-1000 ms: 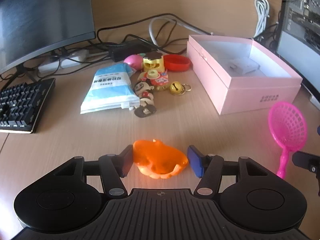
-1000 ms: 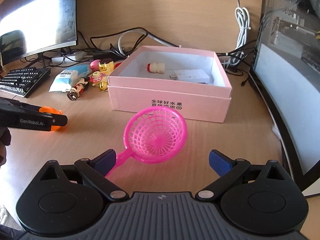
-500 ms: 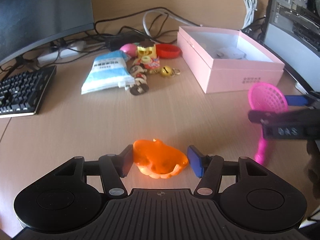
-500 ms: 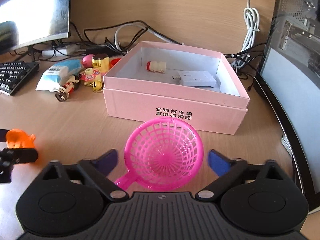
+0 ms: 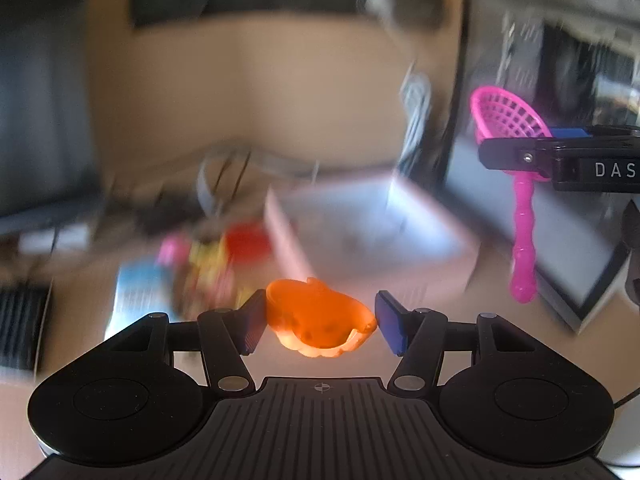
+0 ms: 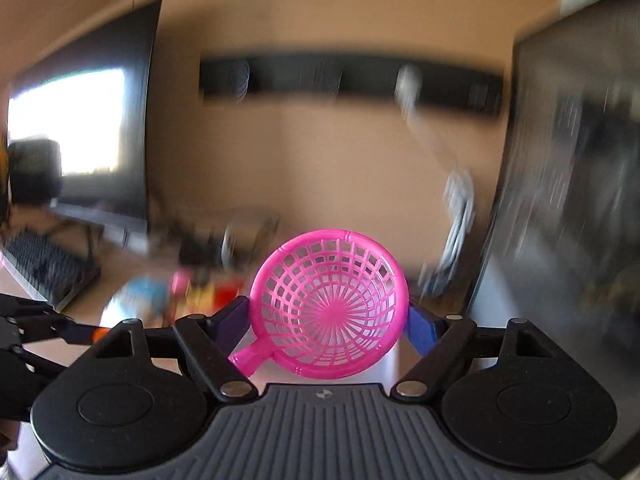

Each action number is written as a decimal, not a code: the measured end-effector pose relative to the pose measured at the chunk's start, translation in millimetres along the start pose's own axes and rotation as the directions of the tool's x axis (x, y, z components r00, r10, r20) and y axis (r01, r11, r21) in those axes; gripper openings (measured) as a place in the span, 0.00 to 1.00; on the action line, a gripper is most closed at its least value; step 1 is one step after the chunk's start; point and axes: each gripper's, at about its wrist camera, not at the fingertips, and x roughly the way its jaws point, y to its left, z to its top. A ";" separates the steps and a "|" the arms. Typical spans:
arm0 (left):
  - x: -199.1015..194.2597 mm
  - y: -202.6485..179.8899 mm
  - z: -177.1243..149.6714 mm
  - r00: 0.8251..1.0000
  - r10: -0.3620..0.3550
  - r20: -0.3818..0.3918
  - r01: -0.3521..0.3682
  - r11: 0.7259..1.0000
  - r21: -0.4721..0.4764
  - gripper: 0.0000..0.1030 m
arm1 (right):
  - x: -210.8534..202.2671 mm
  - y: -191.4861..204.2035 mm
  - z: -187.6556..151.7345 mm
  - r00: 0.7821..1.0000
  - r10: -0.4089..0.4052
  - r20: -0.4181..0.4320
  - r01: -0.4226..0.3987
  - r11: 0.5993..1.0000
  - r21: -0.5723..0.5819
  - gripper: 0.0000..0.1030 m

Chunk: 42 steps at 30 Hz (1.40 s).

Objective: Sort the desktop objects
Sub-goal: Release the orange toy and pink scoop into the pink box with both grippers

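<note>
The left gripper (image 5: 320,322) has its fingers closed on an orange toy (image 5: 318,322), lifted off the table (image 5: 360,280), its long axis running across between them. To the right, the right gripper (image 6: 328,320) clamps a pink strainer (image 6: 330,304) by the bowl, handle hanging down, above the blurred pink box (image 5: 372,236).
</note>
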 end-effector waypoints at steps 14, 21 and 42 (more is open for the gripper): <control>117.5 0.4 71.2 0.997 -0.061 -0.042 0.062 0.998 0.026 0.64 | 100.9 -31.0 16.7 0.995 -0.098 -0.027 0.098 0.995 -0.016 0.79; 120.7 27.1 42.6 0.995 -0.033 -0.095 0.027 0.997 -0.065 0.92 | 137.1 -36.6 7.6 0.992 -0.055 -0.111 0.062 0.996 0.060 0.79; 59.5 102.7 -64.9 0.944 0.224 -0.240 -0.273 0.942 -0.193 0.97 | 126.4 9.6 -15.9 0.981 -0.012 -0.193 0.025 0.998 0.064 0.92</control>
